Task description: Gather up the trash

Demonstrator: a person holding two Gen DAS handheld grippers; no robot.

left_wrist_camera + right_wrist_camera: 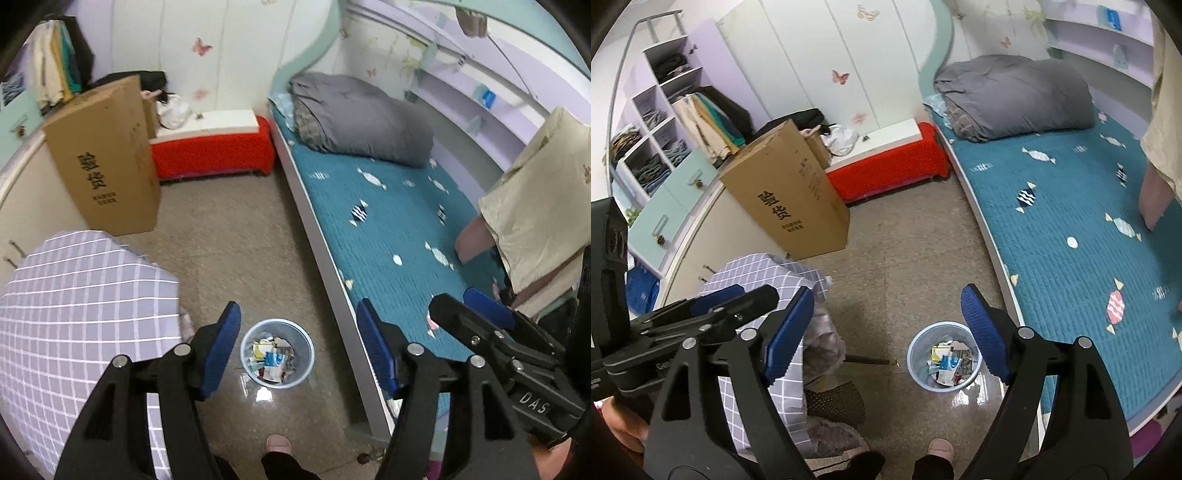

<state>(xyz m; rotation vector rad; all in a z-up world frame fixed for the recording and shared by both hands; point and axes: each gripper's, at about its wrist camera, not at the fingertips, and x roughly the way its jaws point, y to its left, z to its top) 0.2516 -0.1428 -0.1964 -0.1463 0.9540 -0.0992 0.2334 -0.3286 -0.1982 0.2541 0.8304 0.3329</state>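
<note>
A pale blue waste bin stands on the floor beside the bed, holding several crumpled wrappers and paper scraps. It also shows in the right wrist view with the scraps inside. My left gripper is open and empty, held high above the bin. My right gripper is open and empty, also above the bin and just left of it. The right gripper shows at the right edge of the left wrist view. The left gripper shows at the left of the right wrist view.
A bed with a teal quilt and a folded grey duvet runs along the right. A tall cardboard box, a red bench and a grey checked cloth over furniture stand on the left. A pink slipper is on the floor below.
</note>
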